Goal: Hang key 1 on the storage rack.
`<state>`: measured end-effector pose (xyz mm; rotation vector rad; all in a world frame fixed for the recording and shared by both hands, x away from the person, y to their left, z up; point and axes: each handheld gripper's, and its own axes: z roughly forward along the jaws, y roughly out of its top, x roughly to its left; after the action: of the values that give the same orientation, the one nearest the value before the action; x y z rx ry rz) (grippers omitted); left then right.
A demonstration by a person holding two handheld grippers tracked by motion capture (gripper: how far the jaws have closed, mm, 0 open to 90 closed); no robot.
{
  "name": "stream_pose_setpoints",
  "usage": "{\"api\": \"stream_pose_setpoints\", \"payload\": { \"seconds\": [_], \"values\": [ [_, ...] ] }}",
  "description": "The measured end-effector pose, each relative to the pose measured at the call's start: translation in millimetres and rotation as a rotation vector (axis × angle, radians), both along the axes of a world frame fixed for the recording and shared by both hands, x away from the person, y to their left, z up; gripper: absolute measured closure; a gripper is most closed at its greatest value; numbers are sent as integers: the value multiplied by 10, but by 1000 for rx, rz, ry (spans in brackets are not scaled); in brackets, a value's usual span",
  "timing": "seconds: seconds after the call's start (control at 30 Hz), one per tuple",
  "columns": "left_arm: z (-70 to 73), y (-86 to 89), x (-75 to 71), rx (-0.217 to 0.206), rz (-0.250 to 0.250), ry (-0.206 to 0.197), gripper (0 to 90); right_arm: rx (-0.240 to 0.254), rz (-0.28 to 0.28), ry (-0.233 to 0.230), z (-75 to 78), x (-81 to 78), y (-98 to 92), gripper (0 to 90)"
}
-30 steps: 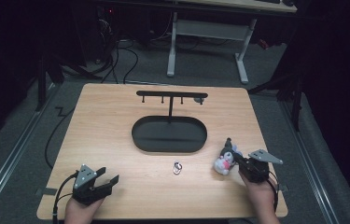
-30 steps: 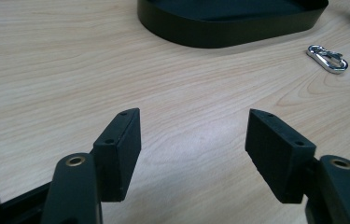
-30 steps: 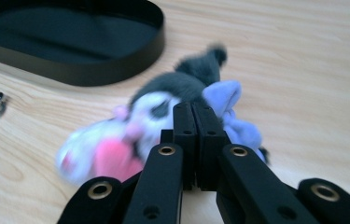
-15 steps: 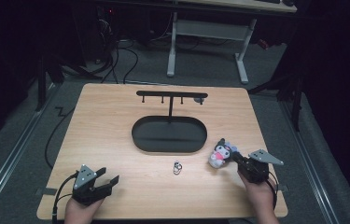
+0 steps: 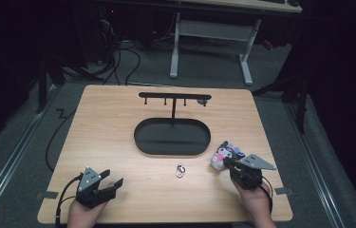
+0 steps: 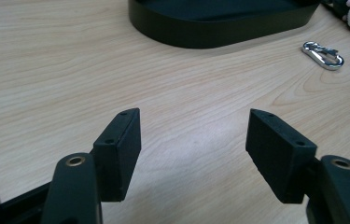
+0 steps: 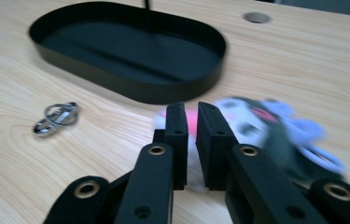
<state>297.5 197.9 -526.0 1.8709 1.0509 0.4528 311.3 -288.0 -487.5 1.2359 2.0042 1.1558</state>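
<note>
A small plush toy [image 5: 223, 155], white, black and pink, sits at the table's right just off the end of the black oval tray [image 5: 140, 142]. My right gripper [image 5: 228, 164] is shut on it. In the right gripper view the jaws pinch a pink part of the blurred plush toy [image 7: 266, 126] at my right gripper [image 7: 191, 116]. A silver carabiner [image 5: 180, 170] lies flat in front of the tray, between the two hands. My left gripper [image 5: 111, 184] rests open near the front left edge, nothing between its jaws [image 6: 193, 135].
From the tray's far side rises a black T-shaped stand [image 5: 173, 97] with hooks along its bar. The carabiner [image 6: 323, 54] lies beyond the left jaws, near the tray rim [image 6: 210, 35]. Bare wood [image 5: 99, 128] spreads to the tray's left.
My right gripper has shifted slightly left with the plush toy, closer to the tray's end. The left gripper has stayed put.
</note>
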Motion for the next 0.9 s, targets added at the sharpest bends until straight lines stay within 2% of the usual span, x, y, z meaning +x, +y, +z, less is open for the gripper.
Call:
{"api": "stream_pose_setpoints", "payload": {
  "seconds": [0.03, 0.07, 0.1, 0.13, 0.17, 0.2, 0.43, 0.7, 0.9],
  "values": [
    [-2, 32, -22, 0, 9, 1, 363, 0, 0, 0, 0, 0, 0, 844],
    [-6, 83, -60, -4, 24, 4, 363, -22, 38, 15, -30, 68, 144, 849],
    [-6, 83, -60, -4, 24, 4, 363, -22, 38, 15, -30, 68, 144, 849],
    [-8, 109, -80, -2, 32, 3, 364, -56, 54, 20, -56, 121, 234, 851],
    [-9, 134, -101, -2, 39, 3, 364, -56, 54, 20, -56, 121, 234, 851],
    [-11, 165, -126, -4, 48, 3, 364, -63, 64, 34, -80, 191, 314, 852],
    [-22, 294, -208, -9, 86, 6, 365, -79, 68, 69, -146, 340, 407, 887],
    [-25, 281, -192, -10, 79, 6, 365, -87, 58, 90, -166, 346, 383, 900],
    [-8, 199, -113, -12, 52, -2, 364, -88, 57, 90, -173, 260, 325, 900]
  ]
}}
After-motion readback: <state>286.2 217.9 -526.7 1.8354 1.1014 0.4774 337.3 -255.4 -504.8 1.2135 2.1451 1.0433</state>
